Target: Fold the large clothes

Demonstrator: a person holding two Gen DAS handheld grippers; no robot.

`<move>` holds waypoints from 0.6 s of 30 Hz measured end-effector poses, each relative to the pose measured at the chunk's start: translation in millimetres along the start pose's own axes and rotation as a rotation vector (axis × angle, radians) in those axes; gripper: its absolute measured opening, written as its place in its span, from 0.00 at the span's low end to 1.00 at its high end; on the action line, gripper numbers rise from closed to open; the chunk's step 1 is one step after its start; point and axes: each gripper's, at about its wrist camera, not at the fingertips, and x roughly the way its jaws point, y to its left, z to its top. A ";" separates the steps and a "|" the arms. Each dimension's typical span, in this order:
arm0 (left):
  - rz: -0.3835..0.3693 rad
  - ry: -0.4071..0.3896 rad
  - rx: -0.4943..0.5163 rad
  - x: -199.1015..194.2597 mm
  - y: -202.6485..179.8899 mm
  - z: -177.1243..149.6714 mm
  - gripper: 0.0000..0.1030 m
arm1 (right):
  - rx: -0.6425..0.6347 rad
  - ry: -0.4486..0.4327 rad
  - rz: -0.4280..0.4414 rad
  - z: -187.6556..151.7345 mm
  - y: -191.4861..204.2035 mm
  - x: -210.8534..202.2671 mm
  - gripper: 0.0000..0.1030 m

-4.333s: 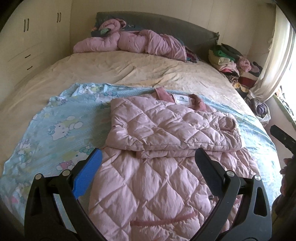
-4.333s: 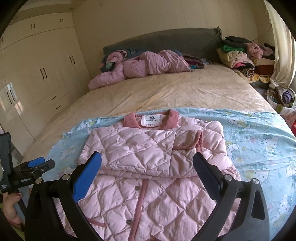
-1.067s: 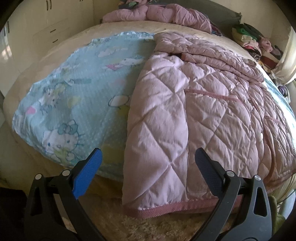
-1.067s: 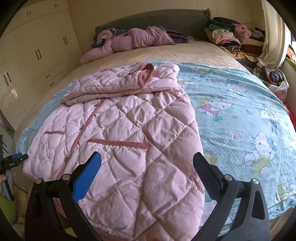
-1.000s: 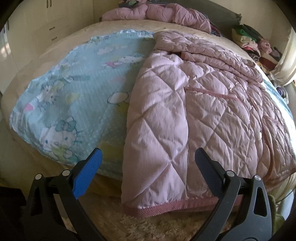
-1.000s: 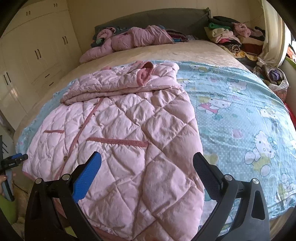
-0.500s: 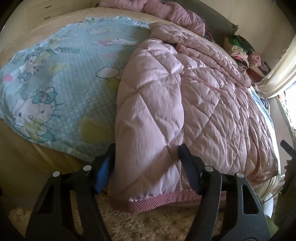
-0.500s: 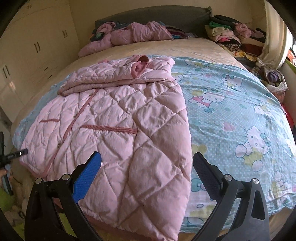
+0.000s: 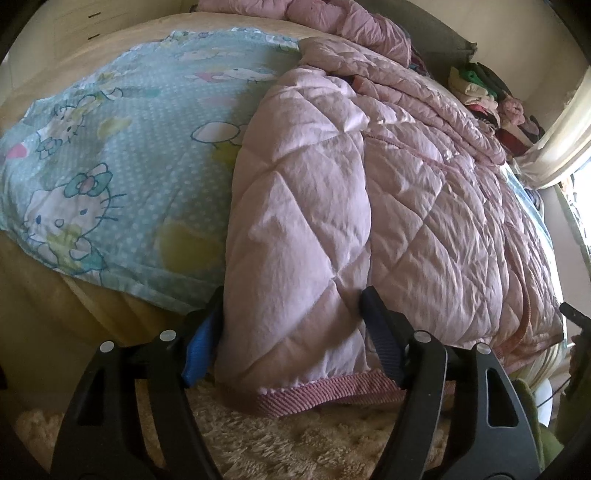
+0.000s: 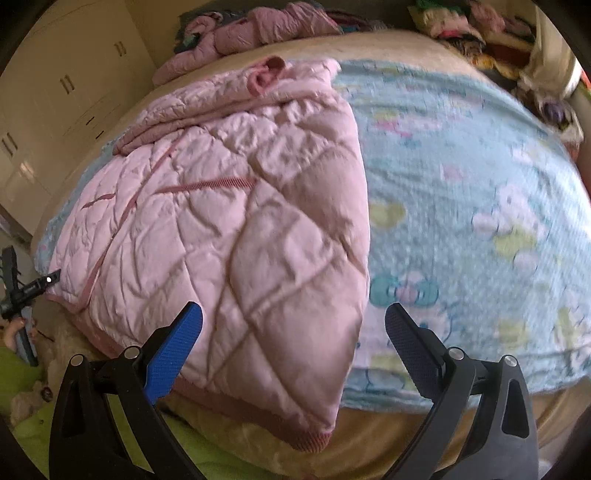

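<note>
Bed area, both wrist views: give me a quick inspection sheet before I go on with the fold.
Surface: bed, blue cartoon sheet spread on it.
Job's things: pink quilted coat, sleeves folded in, hem hanging over the bed's edge.
Clutter: pink bundle by the headboard; clothes stack.
Grippers: left gripper astride the coat's hem corner, jaws opening slightly; right gripper open over the other corner.
Cables: nothing seen.
Surroundings: wardrobe, curtain, shaggy rug.

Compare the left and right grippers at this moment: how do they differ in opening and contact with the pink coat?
The left gripper stands narrower, its fingers against the pink quilted coat near one hem corner, opening slightly. The right gripper stands wide, hovering clear above the opposite hem corner. Both point down at the hem.
</note>
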 end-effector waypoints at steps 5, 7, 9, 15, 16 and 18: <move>-0.007 0.005 -0.018 0.6 2.3 -1.3 0.62 | 0.072 0.048 0.086 -8.0 -8.2 7.6 0.87; -0.016 0.009 -0.020 0.6 3.8 -2.0 0.62 | 0.092 0.074 0.108 -11.7 -10.6 11.6 0.74; -0.027 0.010 -0.031 0.6 6.2 -2.6 0.63 | 0.113 0.085 0.131 -15.4 -11.9 14.6 0.65; -0.020 0.012 -0.028 0.2 5.5 -3.9 0.65 | 0.123 0.123 0.167 -24.7 -12.6 17.8 0.57; -0.021 0.011 -0.028 0.2 5.3 -3.6 0.65 | 0.121 0.123 0.169 -25.9 -13.3 17.5 0.55; -0.019 0.012 -0.029 1.1 4.8 -3.5 0.65 | 0.118 0.123 0.189 -25.3 -11.8 16.5 0.46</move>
